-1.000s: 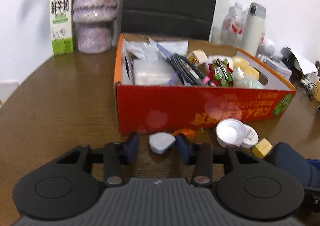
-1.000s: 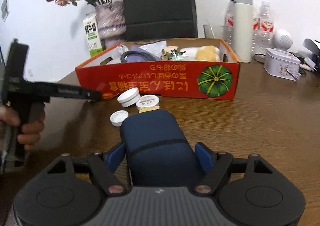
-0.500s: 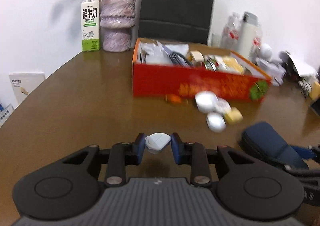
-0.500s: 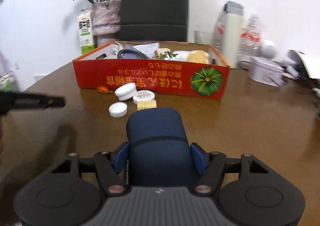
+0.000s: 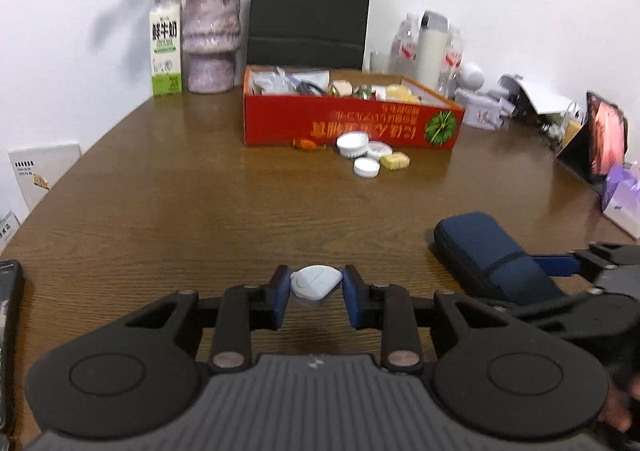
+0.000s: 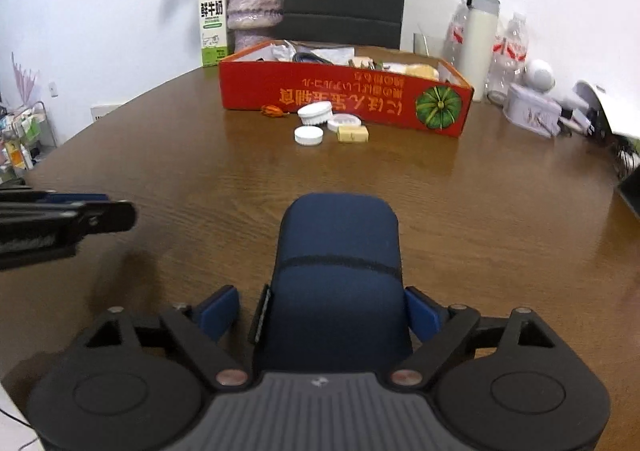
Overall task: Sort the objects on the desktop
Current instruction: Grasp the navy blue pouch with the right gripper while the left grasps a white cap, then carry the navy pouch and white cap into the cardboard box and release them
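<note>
My left gripper (image 5: 316,285) is shut on a small white rounded charger-like piece (image 5: 315,284), held just above the brown table near its front edge. My right gripper (image 6: 320,309) has a dark blue fabric case (image 6: 338,271) between its fingers; the left finger stands slightly off it, the right one touches. The case also shows in the left wrist view (image 5: 492,257). The red cardboard box (image 5: 348,123) full of mixed items stands far ahead. White lids (image 5: 366,167), a yellow block (image 5: 395,161) and an orange piece (image 5: 306,144) lie before it.
A milk carton (image 5: 165,47), flower vase (image 5: 211,39) and black paper bag (image 5: 310,11) stand behind the box. Bottles and a thermos (image 5: 430,47) are at the back right, with a tablet (image 5: 600,139) and clutter along the right edge.
Both grippers have pulled back from the red box toward the near side of the table. The left one closed on the white piece and carried it along. The right one's jaws have widened a little around the case.
</note>
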`<state>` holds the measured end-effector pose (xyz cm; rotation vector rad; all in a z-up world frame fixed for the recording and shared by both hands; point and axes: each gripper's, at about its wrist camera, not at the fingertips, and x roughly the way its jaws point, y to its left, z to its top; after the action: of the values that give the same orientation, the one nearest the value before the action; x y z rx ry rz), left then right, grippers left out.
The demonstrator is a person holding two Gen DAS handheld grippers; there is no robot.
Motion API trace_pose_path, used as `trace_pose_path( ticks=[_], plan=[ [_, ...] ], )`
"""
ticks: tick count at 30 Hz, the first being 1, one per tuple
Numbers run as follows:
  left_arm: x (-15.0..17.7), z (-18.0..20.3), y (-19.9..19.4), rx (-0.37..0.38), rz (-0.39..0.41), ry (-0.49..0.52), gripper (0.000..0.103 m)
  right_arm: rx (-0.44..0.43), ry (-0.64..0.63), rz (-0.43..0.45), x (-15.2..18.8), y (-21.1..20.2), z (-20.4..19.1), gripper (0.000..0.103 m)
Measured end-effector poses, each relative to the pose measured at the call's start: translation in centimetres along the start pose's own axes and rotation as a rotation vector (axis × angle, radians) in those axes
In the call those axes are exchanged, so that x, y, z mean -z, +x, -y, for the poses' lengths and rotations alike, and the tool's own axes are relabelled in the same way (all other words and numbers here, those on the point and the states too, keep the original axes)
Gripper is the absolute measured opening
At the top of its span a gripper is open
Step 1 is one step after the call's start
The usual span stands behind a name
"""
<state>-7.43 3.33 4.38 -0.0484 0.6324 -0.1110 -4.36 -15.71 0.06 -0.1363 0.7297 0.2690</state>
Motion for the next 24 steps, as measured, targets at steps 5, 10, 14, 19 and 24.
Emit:
trace_pose_path(
  ticks=[5,10,14,19,24],
  plan=[
    [0.3,0.4,-2.2,0.018,0.044,0.007,0.028,0.002,0.074,0.027,-0.4,0.8,1.1,0.065],
    [0.4,0.6,-2.8,0.061,0.037,0.003,0.028,-0.054,0.074,0.048,-0.1,-1.1,0.4,0.057],
    [-0.1,-0.2,-2.8,0.064,0.063,-0.022,0.028,-0.092,0.074,0.126,0.2,-4.3,0.3,0.057],
    [-3.4,-1.8,-1.5,0.119,0.082,-0.056,0.028,-0.086,0.101,0.205,-2.9,-6.8,2.8,0.057],
    [-10.3,-3.1,1.3,0.094,0.164,-0.019,0.028,-0.01,0.073,0.259,-8.2,-4.3,5.3,0.057]
  ],
)
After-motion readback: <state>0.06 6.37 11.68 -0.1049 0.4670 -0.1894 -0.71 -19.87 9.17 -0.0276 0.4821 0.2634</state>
